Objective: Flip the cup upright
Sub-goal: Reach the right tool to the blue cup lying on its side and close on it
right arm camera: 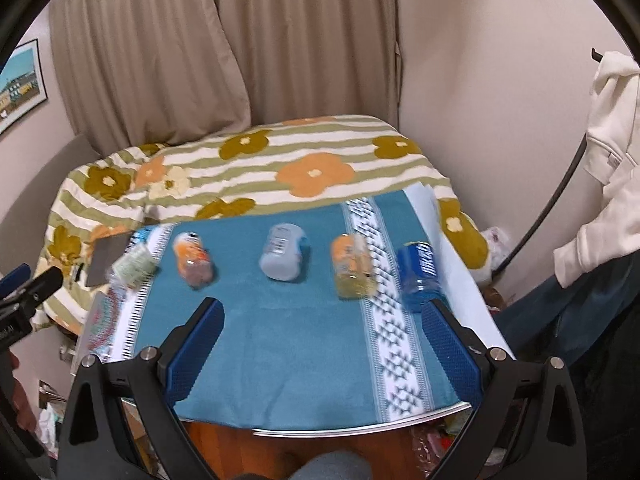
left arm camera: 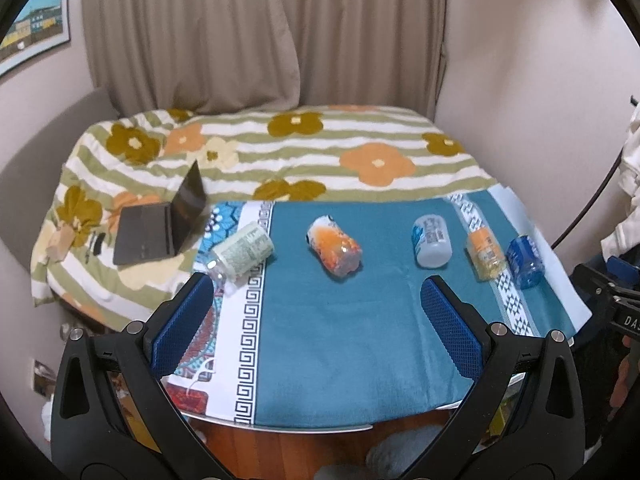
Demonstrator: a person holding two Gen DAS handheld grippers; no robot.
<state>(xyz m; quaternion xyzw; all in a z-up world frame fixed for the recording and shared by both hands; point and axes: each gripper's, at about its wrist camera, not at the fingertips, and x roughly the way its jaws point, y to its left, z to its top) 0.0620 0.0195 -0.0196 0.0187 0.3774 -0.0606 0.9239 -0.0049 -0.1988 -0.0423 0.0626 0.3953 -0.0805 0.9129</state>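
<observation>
Left claw [left arm camera: 320,312] spread wide and empty, right claw [right arm camera: 322,332] likewise, both hovering side by side

Both the left gripper [left arm camera: 316,300] and the right gripper [right arm camera: 322,322] look alike — black angular frames with triangular cut-outs and round silver screws. Their fingers [left arm camera: 182,322] carry blue pads with a fine mesh texture — white lettering marks one black body.

A teal cloth [left arm camera: 340,340] covers the table [left arm camera: 304,429]. Beyond the fingertips [left arm camera: 434,286], five cups lie on their sides in a row: green-label cup [left arm camera: 244,252], orange cup [left arm camera: 335,252], pale blue cup [left arm camera: 431,241], yellow cup [left arm camera: 485,253], dark blue cup [left arm camera: 525,261].
</observation>
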